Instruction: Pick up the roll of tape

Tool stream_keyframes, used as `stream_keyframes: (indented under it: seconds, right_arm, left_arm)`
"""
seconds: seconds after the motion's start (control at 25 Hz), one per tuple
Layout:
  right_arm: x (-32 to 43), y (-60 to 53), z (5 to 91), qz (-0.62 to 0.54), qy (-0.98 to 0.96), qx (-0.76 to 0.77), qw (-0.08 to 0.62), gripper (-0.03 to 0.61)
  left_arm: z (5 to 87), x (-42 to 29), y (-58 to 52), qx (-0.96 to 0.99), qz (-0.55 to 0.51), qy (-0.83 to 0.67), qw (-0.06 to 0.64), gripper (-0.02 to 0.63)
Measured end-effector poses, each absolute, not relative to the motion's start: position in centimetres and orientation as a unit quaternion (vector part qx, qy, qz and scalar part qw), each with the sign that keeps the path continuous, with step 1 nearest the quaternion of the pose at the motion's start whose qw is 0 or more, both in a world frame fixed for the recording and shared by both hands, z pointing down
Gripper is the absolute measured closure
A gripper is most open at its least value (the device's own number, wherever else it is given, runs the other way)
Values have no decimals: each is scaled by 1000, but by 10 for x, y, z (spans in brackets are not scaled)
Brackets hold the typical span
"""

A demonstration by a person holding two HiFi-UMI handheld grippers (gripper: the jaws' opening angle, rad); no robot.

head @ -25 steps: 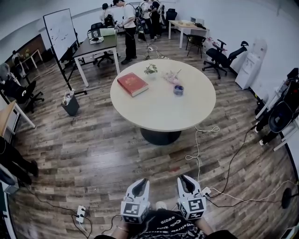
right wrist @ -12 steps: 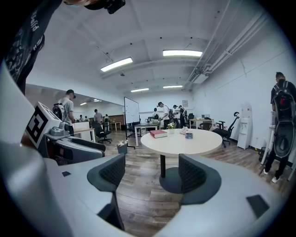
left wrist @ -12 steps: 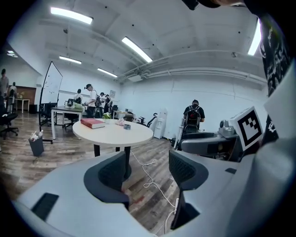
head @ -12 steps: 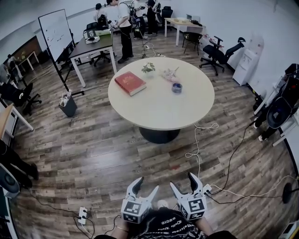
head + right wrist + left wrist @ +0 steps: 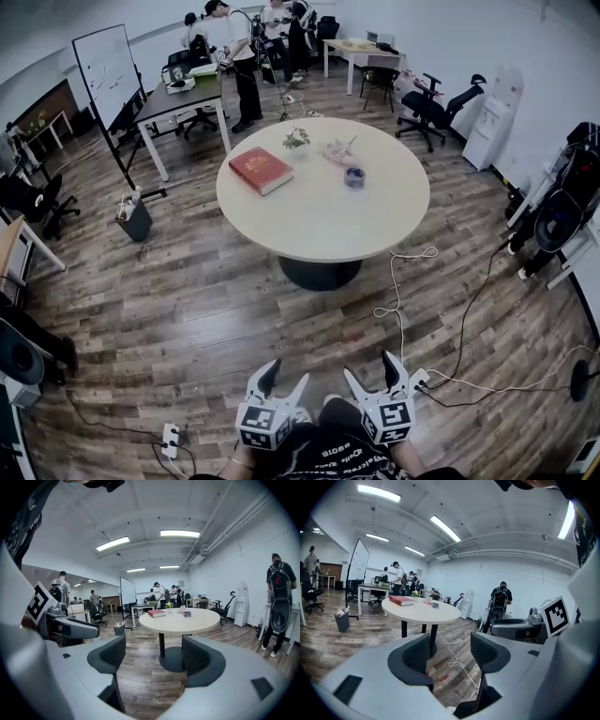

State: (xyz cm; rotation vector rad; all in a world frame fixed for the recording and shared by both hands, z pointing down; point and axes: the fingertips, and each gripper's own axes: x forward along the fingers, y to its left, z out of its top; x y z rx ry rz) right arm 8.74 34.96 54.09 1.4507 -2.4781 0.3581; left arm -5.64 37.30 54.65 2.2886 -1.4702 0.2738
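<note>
The roll of tape (image 5: 354,177) is a small dark blue ring on the far right part of the round beige table (image 5: 319,234). It shows small and distant in the left gripper view (image 5: 435,605) and the right gripper view (image 5: 187,614). Both grippers hang low at the bottom of the head view, over the wooden floor and far from the table. My left gripper (image 5: 284,375) stands open with nothing between its fingers. My right gripper (image 5: 369,367) has its jaws opening, also empty. Each points toward the table (image 5: 421,611) (image 5: 180,619).
A red book (image 5: 262,170), a small plant (image 5: 299,140) and a pink bundle (image 5: 339,152) share the table. White cables (image 5: 398,300) trail across the floor on the right, a power strip (image 5: 169,439) lies at lower left. Desks, office chairs, a whiteboard (image 5: 106,73) and several people stand behind.
Both grippers went from shut to open. The left gripper shifted slightly lower in the head view.
</note>
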Motion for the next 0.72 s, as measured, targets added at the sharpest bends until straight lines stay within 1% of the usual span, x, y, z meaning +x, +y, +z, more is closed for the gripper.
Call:
stream_keyframes:
  seconds: [0.08, 0.36, 0.52, 0.72]
  right_arm:
    - [87, 349, 546, 146, -845, 501, 117, 212]
    - [83, 325, 553, 158, -844, 495, 129, 212]
    - [83, 293, 553, 170, -848, 487, 120, 212]
    - [80, 243, 550, 160, -858, 471, 128, 212]
  left_arm:
    - [549, -58, 373, 817, 111, -528, 205, 337]
    - [554, -58, 350, 816, 119, -525, 209, 339]
    - [553, -57, 328, 811, 117, -533, 212, 338]
    - [551, -55, 288, 807, 112, -539, 214, 339]
